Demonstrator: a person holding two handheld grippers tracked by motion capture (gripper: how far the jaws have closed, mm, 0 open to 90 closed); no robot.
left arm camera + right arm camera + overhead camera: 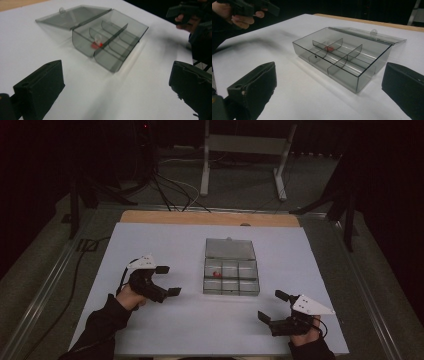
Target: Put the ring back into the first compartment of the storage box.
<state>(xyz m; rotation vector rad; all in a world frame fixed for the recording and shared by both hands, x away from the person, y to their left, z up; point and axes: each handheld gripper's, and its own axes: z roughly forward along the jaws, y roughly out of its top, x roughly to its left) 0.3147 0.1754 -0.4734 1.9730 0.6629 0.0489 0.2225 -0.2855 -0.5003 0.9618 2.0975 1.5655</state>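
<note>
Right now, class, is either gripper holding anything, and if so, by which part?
Nothing is held. The left gripper and the right gripper both have jaws open on bare air over the white table, apart from the clear compartment box.

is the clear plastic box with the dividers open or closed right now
Open. The grey transparent plastic divider box has its hinged lid folded back flat on the white table, leaving the compartments uncovered.

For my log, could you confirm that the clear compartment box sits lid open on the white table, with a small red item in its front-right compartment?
Not quite: the small red item lies in the back-left compartment of the clear compartment box, as the high view shows. The lid is open on the white table.
</note>
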